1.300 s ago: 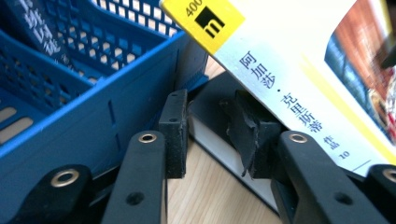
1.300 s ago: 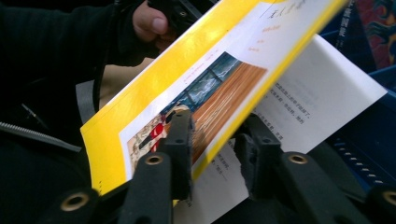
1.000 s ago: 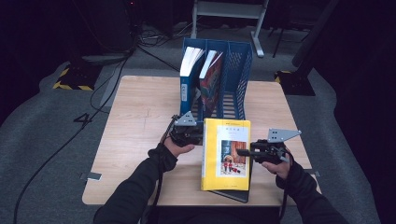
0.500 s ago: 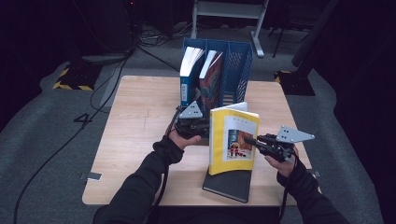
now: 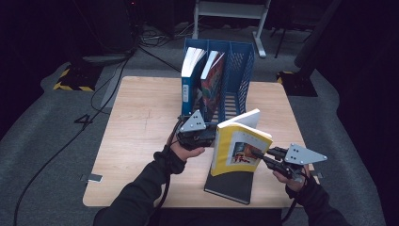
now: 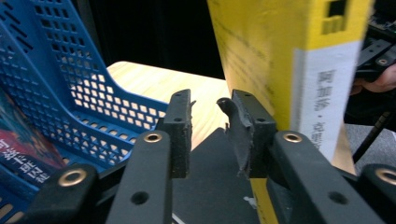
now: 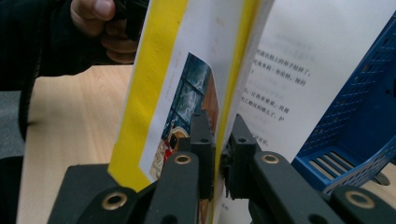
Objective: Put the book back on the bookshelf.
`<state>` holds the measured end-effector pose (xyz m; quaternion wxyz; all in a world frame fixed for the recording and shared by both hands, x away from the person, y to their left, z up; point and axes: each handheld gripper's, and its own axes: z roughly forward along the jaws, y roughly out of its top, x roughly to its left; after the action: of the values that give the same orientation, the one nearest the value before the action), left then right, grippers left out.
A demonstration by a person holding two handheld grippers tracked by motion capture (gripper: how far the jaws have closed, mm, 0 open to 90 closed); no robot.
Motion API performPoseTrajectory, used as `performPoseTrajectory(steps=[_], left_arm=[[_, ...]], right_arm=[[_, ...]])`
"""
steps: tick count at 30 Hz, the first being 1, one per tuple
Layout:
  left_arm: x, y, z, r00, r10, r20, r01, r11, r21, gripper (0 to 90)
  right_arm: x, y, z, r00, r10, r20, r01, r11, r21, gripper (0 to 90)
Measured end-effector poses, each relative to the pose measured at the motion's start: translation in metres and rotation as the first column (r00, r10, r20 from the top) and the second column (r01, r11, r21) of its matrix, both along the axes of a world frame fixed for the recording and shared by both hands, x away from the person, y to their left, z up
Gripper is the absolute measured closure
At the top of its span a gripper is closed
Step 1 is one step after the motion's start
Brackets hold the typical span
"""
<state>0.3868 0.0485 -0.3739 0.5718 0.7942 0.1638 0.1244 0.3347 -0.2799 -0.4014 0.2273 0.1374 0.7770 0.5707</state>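
Yellow paperback book (image 5: pixel 240 148) with a picture on its cover stands tilted up off the pale wooden desk (image 5: pixel 141 117) at lower centre of the high view, its lower edge over a flat black book (image 5: pixel 230 186) lying beneath it. The right gripper (image 5: pixel 259 156), at the lower right of that view, has its fingers (image 7: pixel 201 140) pressed together on the front cover, which the right gripper view shows pinched between them with the printed pages fanning open behind. The left gripper (image 5: pixel 211 136) sits at the book's spine side; in the left gripper view its fingers (image 6: pixel 180 133) stand a little apart with nothing between them, the yellow spine (image 6: pixel 322 79) just beside the right-hand one, and they have just been opening, so I judge that this hand has let go or is about to take a new hold. Behind, in the upper middle of the high view, the blue perforated plastic file rack (image 5: pixel 240 70) already holds a blue-spined book (image 5: pixel 188 89) and a red-covered book (image 5: pixel 211 84) upright in its left slots, while the right slot looks free. Lifting seems done; carrying the yellow book to the rack and sliding it into a slot is left, and the black one after it.
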Motion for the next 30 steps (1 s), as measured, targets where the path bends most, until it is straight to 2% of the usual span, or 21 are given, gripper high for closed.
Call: performPoseTrajectory(steps=[3, 4, 8, 13, 17, 18, 20, 24, 26, 28, 30], left_arm=[[-0.008, -0.001, 0.001, 0.9995, 0.013, 0.030, -0.014, 0.9997, 0.018, 67.3], [-0.010, -0.001, 0.002, 0.9991, 0.018, 0.038, -0.019, 0.9995, 0.023, 63.8], [-0.020, 0.004, -0.001, 0.9979, 0.039, 0.051, -0.041, 0.9982, 0.043, 59.4], [-0.028, 0.014, -0.008, 0.9965, 0.075, 0.039, -0.077, 0.9947, 0.068, 53.6], [-0.039, 0.023, -0.013, 0.9965, 0.080, 0.021, -0.082, 0.9929, 0.086, 46.2], [-0.040, 0.025, -0.014, 0.9972, 0.075, 0.008, -0.075, 0.9938, 0.081, 45.0], [-0.043, 0.027, -0.016, 0.9977, 0.067, 0.008, -0.067, 0.9940, 0.086, 42.8], [-0.051, 0.028, -0.024, 0.9989, 0.042, -0.021, -0.039, 0.9900, 0.136, 38.7], [-0.053, 0.026, -0.029, 0.9986, -0.001, -0.053, 0.008, 0.9906, 0.137, 37.1], [-0.056, 0.019, -0.035, 0.9971, -0.027, -0.072, 0.039, 0.9838, 0.175, 34.1], [-0.059, 0.011, -0.041, 0.9940, -0.059, -0.093, 0.075, 0.9803, 0.183, 33.6]], right_arm=[[-0.004, -0.002, -0.001, 0.9999, 0.016, -0.001, -0.016, 0.9999, 0.003, 84.2], [-0.004, -0.004, -0.001, 0.9994, 0.033, -0.010, -0.033, 0.9994, 0.007, 84.1], [-0.007, -0.006, -0.002, 0.9987, 0.050, -0.009, -0.050, 0.9987, 0.009, 84.1], [-0.008, -0.006, -0.002, 0.9987, 0.051, -0.007, -0.051, 0.9987, 0.005, 84.1], [-0.011, -0.006, -0.002, 0.9984, 0.056, -0.006, -0.056, 0.9984, 0.002, 84.1], [-0.012, -0.007, -0.002, 0.9983, 0.057, -0.005, -0.057, 0.9984, 0.002, 84.1], [-0.014, -0.007, -0.002, 0.9983, 0.059, -0.006, -0.059, 0.9983, -0.001, 84.0], [-0.016, -0.007, -0.002, 0.9983, 0.059, -0.005, -0.059, 0.9983, -0.002, 84.0], [-0.017, -0.007, -0.002, 0.9982, 0.060, -0.007, -0.060, 0.9982, 0.000, 83.9], [-0.018, -0.007, -0.003, 0.9979, 0.064, -0.010, -0.064, 0.9979, 0.006, 83.8], [-0.019, -0.008, -0.003, 0.9978, 0.066, -0.008, -0.066, 0.9978, 0.002, 83.5]])
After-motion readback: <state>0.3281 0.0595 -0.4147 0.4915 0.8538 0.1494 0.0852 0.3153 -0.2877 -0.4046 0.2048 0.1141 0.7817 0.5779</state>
